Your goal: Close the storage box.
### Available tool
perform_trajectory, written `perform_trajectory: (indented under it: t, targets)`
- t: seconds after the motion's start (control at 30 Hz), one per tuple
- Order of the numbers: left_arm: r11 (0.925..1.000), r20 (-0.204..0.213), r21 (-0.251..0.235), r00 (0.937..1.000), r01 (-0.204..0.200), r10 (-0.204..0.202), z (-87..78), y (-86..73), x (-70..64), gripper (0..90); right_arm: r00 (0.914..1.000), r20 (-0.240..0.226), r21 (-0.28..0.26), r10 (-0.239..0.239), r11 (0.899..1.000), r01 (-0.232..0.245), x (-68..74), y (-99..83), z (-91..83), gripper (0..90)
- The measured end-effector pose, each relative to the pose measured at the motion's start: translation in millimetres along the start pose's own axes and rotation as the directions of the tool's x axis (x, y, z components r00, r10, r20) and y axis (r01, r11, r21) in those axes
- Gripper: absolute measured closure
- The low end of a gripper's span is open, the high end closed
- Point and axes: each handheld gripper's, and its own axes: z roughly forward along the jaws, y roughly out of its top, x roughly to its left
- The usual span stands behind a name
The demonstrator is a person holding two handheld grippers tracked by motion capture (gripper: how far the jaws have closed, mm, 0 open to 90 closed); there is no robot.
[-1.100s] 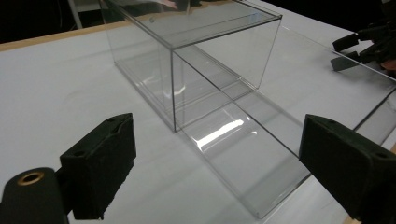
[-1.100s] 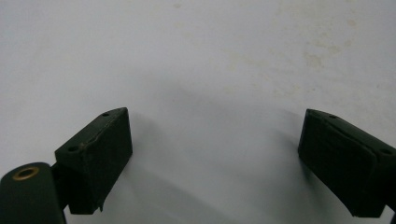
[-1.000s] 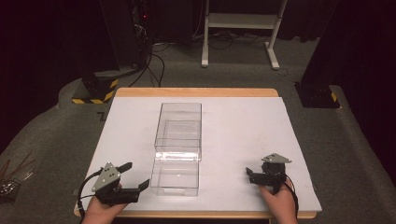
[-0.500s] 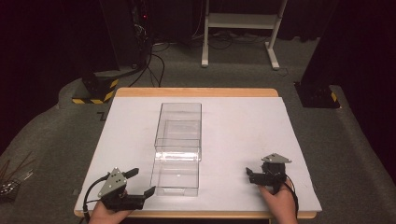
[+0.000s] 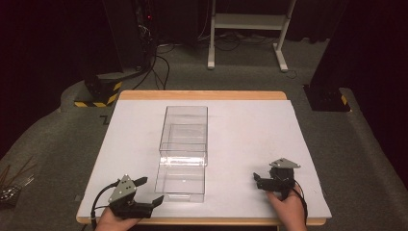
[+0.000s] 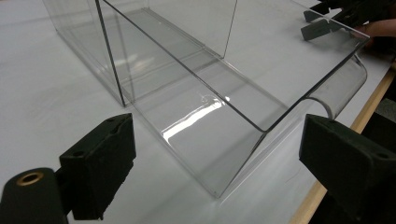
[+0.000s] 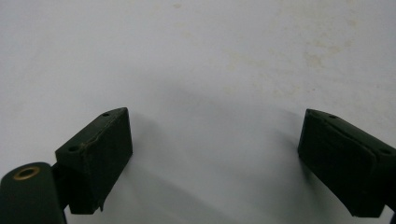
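Tongs, two, black, two-jawed, one in each hand.

Left tongs: jaws spread wide, holding nothing; at the near left of the bench, just beside the near left corner of the clear box and apart from it. In the left gripper view the near end of the box lies between and beyond the two black pads, untouched.

Right tongs: jaws spread wide, holding nothing; at the near right of the bench, well apart from the box, with bare white surface between the pads in the right gripper view. A grey three-cornered plate sits on top of each tool.

Hands, two: left hand and right hand, both at the near edge.

Clear plastic rectangular box, one: transparent walls, open at the top, long axis running away from the person, standing in the middle of the bench towards its left. Its near part shows a curved, rounded lip and bright reflections. Nothing visible inside.

Bench, one: white top with a light wooden edge.

Surround: grey carpet floor; one white metal frame stand beyond the far edge; one yellow-and-black striped base at the far left.
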Motion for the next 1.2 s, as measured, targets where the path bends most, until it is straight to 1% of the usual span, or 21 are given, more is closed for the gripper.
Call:
perform_trajectory:
  t: [0.17,0.2,0.23,0.27,0.3,0.33,0.4,0.7,0.83,1.0,1.1,1.2]
  targets:
    - [0.9998,0.016,0.02,0.9998,-0.007,0.007,4.4,-2.6,-1.2,18.0,1.0,0.001,0.001,0.0,1.0,0.0,0.1,0.0,0.0,10.0]
    - [0.9996,0.02,0.025,0.9997,-0.011,0.01,5.3,-3.4,-1.6,18.0,1.0,0.0,0.001,0.003,1.0,-0.003,0.3,0.0,-0.1,10.0]
    - [0.9995,0.023,0.029,0.9996,-0.014,0.014,6.1,-4.1,-2.2,21.5,1.0,0.001,0.002,0.001,1.0,-0.001,0.2,0.0,-0.1,10.0]
    - [0.9994,0.022,0.03,0.9996,-0.018,0.017,6.6,-4.4,-2.4,21.5,1.0,0.001,0.001,0.0,1.0,0.0,0.1,0.0,0.0,10.1]
    - [0.9994,0.018,0.027,0.9996,-0.02,0.019,6.7,-4.7,-2.6,23.2,1.0,0.001,0.001,0.0,1.0,0.0,0.1,0.0,0.0,10.0]
    - [0.9995,0.016,0.022,0.9997,-0.021,0.021,6.6,-4.9,-2.4,27.4,1.0,0.0,0.003,0.005,1.0,-0.005,0.4,0.0,-0.1,10.1]
    - [0.9997,0.019,0.014,0.9997,-0.018,0.018,6.1,-5.0,-1.9,28.5,1.0,0.0,0.001,0.002,1.0,-0.002,0.2,0.0,0.0,10.0]
    - [0.999,0.032,-0.004,0.9984,-0.046,0.046,7.8,-4.6,-8.1,37.8,1.0,0.001,0.0,0.002,1.0,-0.002,0.3,0.0,0.1,10.0]
    - [0.9983,0.024,-0.003,0.998,-0.058,0.058,8.8,-4.4,-10.2,39.3,1.0,0.002,0.001,0.002,1.0,-0.002,0.3,0.0,0.0,10.0]
    - [0.9983,0.014,-0.007,0.9983,-0.057,0.057,9.2,-4.2,-10.3,40.2,1.0,0.002,0.001,0.003,1.0,-0.003,0.4,0.0,0.0,10.0]
    - [0.9988,0.01,-0.012,0.9989,-0.047,0.047,9.6,-4.0,-10.7,40.6,1.0,0.002,0.002,0.001,1.0,-0.001,0.4,0.0,0.0,10.0]
    - [0.9989,0.007,-0.013,0.9989,-0.046,0.046,9.8,-4.1,-10.8,40.6,1.0,0.002,0.001,0.002,1.0,-0.002,0.4,0.0,0.1,10.0]
